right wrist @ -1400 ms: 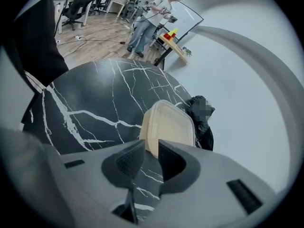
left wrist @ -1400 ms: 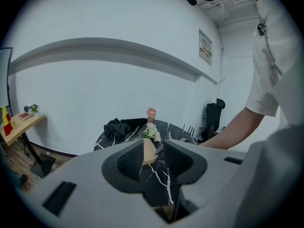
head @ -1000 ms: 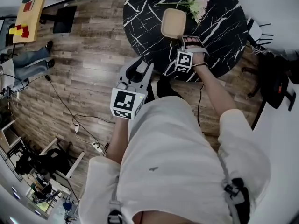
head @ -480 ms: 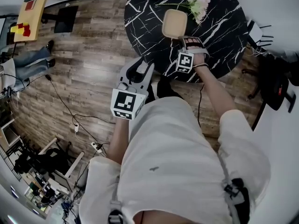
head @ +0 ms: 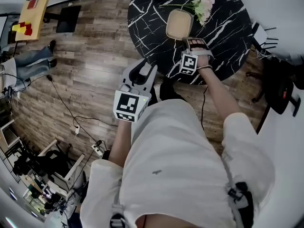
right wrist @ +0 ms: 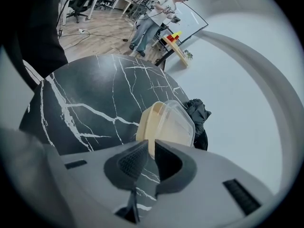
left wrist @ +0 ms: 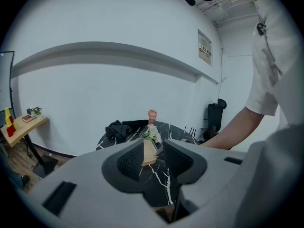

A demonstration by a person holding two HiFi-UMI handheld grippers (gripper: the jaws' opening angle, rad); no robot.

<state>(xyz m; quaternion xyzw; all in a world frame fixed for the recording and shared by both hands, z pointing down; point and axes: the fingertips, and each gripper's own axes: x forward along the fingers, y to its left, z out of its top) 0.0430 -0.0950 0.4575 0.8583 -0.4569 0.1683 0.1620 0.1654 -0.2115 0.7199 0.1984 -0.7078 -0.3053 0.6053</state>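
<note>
- My right gripper (right wrist: 151, 158) has its jaws closed on the near rim of the beige container (right wrist: 166, 125). The pads pinch the edge, with the clear lid on top.
- In the head view the right gripper (head: 186, 38) reaches in over the black marble counter (head: 147, 13). The container (head: 179, 24) sits above the counter's middle, just beside a bunch of pale flowers (head: 202, 4).
- The container looks tilted in the right gripper view. I cannot tell whether its far edge rests on the counter (right wrist: 90, 103).
- A black cloth (right wrist: 199, 113) lies bunched just beyond the container, at the counter's far edge.
- My left gripper (left wrist: 153, 158) has its jaws apart with nothing between them. Only the distant counter and the flowers (left wrist: 152, 133) show through the gap.
- The left gripper (head: 142, 70) hangs off the counter, over the wooden floor (head: 85, 70), well apart from the container.
</note>
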